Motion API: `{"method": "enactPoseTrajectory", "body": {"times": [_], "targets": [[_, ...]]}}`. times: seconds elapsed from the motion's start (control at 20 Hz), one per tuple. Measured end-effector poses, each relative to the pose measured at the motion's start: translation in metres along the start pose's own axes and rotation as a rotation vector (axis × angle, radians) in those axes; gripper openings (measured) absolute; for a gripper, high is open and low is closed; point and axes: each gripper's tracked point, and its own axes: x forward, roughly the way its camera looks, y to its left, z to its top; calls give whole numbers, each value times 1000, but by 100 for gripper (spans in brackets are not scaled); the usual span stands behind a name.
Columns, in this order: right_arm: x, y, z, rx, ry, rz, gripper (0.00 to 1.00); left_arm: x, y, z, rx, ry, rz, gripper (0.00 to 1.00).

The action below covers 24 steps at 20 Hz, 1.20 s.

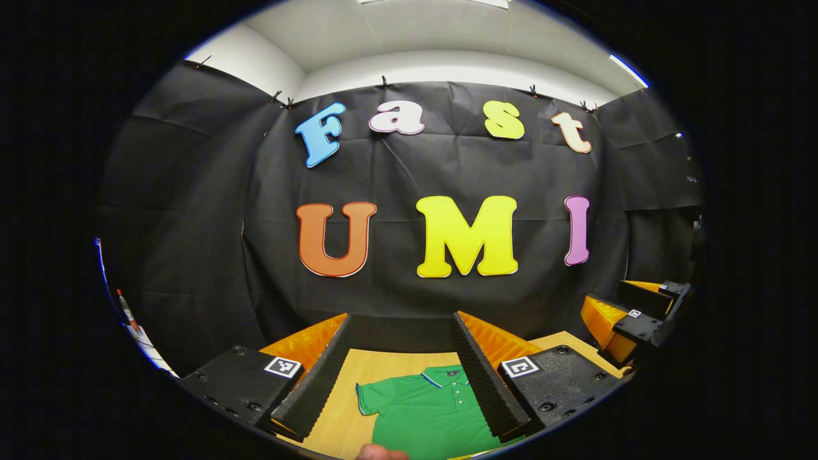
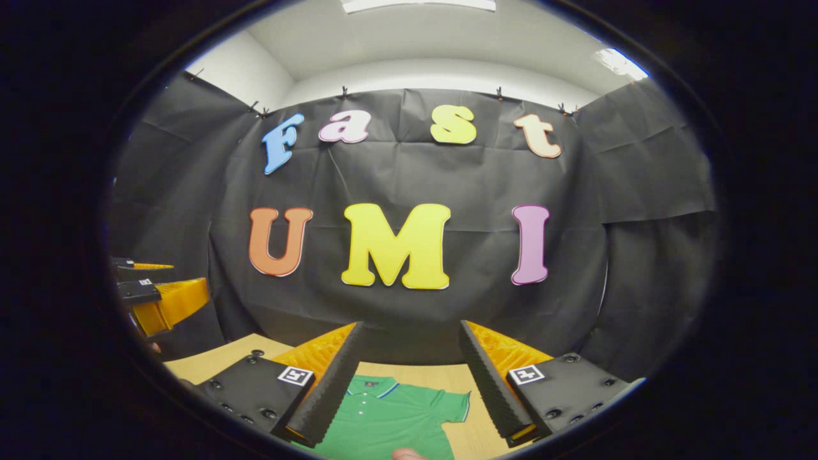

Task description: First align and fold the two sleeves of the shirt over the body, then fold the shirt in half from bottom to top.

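A green polo shirt (image 1: pixel 425 412) lies flat on the light wooden table (image 1: pixel 383 364), collar toward the far wall. In the left gripper view its left short sleeve (image 1: pixel 369 396) spreads outward between my left gripper's fingers. My left gripper (image 1: pixel 401 319) is open and held above the table, with nothing between its fingers. In the right gripper view the shirt (image 2: pixel 390 418) shows its other sleeve (image 2: pixel 455 402) spread out. My right gripper (image 2: pixel 410 327) is also open and empty, held above the shirt. A fingertip (image 1: pixel 381 453) pokes in at the bottom edge.
The black cloth wall stands close behind the table's far edge. The right gripper (image 1: pixel 639 319) shows at the right of the left gripper view; the left gripper (image 2: pixel 156 300) shows at the left of the right gripper view.
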Motion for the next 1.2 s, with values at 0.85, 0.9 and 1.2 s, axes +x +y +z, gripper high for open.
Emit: {"method": "enactPoseTrajectory", "body": {"times": [0.85,0.9,1.2], "targets": [[3,-79,-79,-23,228,-17,93,-2,-48,-37,8,76,-96,98],[5,-83,-91,-23,258,-3,93,-2,-53,-39,6,82,-107,98],[44,-117,-179,30,464,55,94,3,-64,-52,19,130,-99,98]]}}
